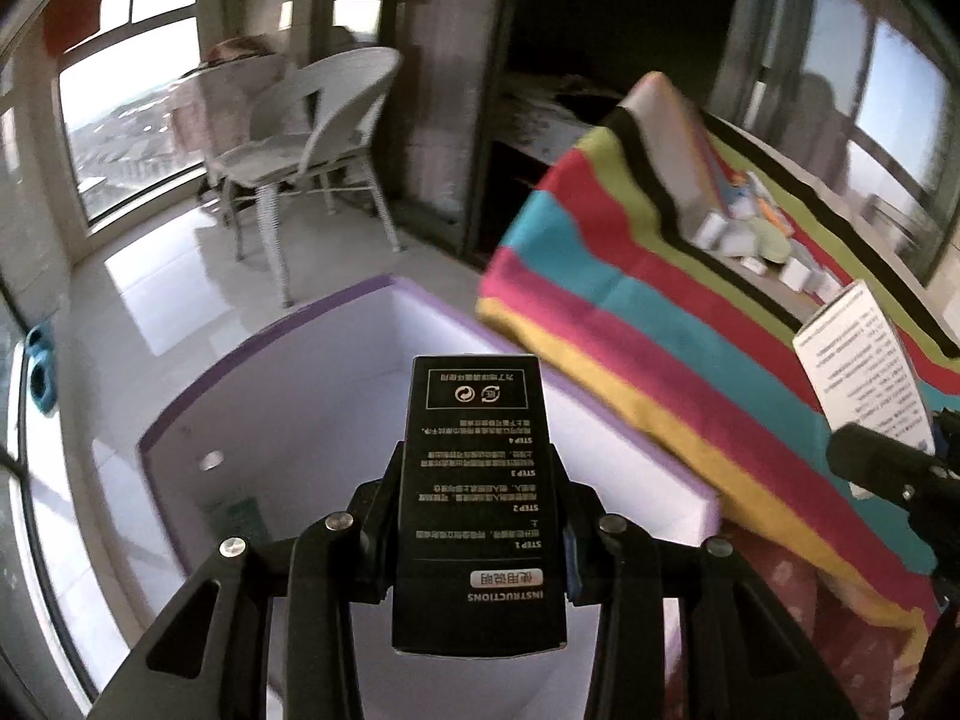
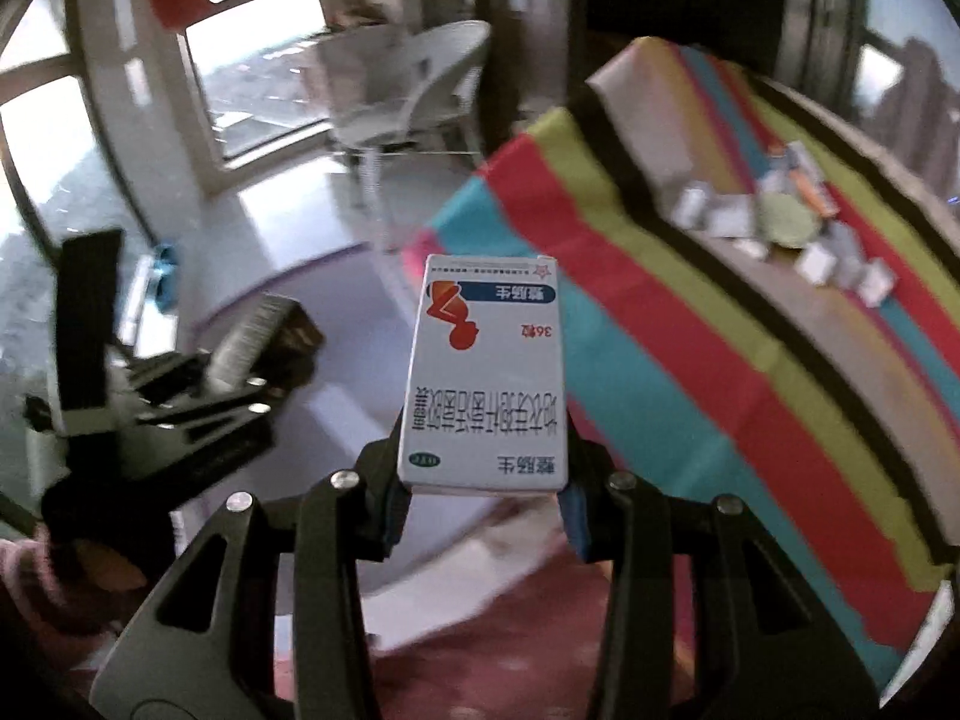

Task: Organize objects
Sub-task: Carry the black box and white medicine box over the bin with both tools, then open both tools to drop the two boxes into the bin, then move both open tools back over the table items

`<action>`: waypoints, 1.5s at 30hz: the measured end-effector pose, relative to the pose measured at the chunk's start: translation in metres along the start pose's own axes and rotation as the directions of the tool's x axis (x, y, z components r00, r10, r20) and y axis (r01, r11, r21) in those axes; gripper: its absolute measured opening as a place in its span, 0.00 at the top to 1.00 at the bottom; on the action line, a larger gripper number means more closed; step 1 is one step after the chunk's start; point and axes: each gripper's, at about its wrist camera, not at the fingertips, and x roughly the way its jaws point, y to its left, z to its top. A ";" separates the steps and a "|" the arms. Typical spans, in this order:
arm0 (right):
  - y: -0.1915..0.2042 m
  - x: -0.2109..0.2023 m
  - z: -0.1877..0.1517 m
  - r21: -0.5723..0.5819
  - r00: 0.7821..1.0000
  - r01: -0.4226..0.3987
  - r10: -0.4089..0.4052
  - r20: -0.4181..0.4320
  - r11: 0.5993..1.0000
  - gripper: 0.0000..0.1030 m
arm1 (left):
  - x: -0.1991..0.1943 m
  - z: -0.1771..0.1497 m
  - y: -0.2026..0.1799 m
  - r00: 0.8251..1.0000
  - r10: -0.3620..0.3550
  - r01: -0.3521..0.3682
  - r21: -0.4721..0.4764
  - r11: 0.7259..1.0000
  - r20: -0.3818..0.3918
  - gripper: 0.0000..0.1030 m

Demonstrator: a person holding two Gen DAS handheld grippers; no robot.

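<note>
My left gripper point(image 1: 477, 468) is shut on a black instruction box point(image 1: 477, 498) and holds it above a white bin with a purple rim point(image 1: 252, 336) on the floor. My right gripper point(image 2: 483, 438) is shut on a white medicine box point(image 2: 489, 372) with blue and red print, held in the air left of the striped table. In the left wrist view the medicine box point(image 1: 864, 360) and the right gripper's dark body show at the right edge. In the right wrist view the left gripper and its black box point(image 2: 264, 330) show at the left.
A table with a bright striped cloth point(image 1: 648, 276) stands to the right, with several small boxes and a green item point(image 1: 768, 240) on it. A white chair point(image 1: 312, 138) stands by the windows. A small box point(image 1: 237, 516) lies in the bin. A blue item point(image 1: 39, 366) lies at left.
</note>
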 end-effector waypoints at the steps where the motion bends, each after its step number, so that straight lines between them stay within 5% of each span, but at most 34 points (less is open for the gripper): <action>1: 0.005 0.004 0.001 -0.010 1.000 -0.016 0.016 -0.012 1.000 0.56 | 0.000 -0.001 0.007 1.000 0.013 -0.013 -0.010 1.000 -0.002 0.61; 9: 0.041 0.034 0.001 -0.117 0.993 -0.111 0.106 -0.049 0.987 0.55 | 0.007 -0.004 0.043 0.993 0.110 -0.112 -0.067 0.991 -0.033 0.60; 11: 0.040 0.040 0.000 -0.113 0.990 -0.135 0.128 -0.065 0.984 0.43 | 0.008 -0.003 0.044 0.990 0.133 -0.136 -0.079 0.988 -0.042 0.51; 13: 0.030 0.041 -0.002 -0.084 0.992 -0.120 0.117 -0.048 0.989 0.35 | 0.011 -0.001 0.041 0.989 0.144 -0.147 -0.084 0.986 -0.040 0.25; 15: 0.016 0.040 -0.004 -0.038 0.993 -0.110 0.109 -0.039 0.993 0.34 | 0.013 0.001 0.032 0.990 0.134 -0.136 -0.085 0.987 -0.032 0.21; 24: -0.103 0.043 -0.030 0.215 0.997 0.060 -0.049 -0.055 0.975 0.34 | 0.056 0.016 -0.080 0.994 -0.018 0.027 0.077 0.997 -0.111 0.20; 34: -0.265 0.041 -0.033 0.409 0.962 0.271 -0.259 -0.085 0.871 0.32 | 0.119 0.067 -0.246 0.981 -0.141 0.175 0.286 0.942 -0.134 0.20; 39: -0.350 0.061 -0.017 0.469 0.940 0.337 -0.322 -0.116 0.816 0.32 | 0.149 0.090 -0.295 0.974 -0.163 0.207 0.322 0.924 -0.157 0.20; 45: -0.417 0.104 0.024 0.416 0.919 0.391 -0.371 -0.132 0.821 0.26 | 0.166 0.099 -0.311 0.975 -0.158 0.202 0.324 0.924 -0.158 0.19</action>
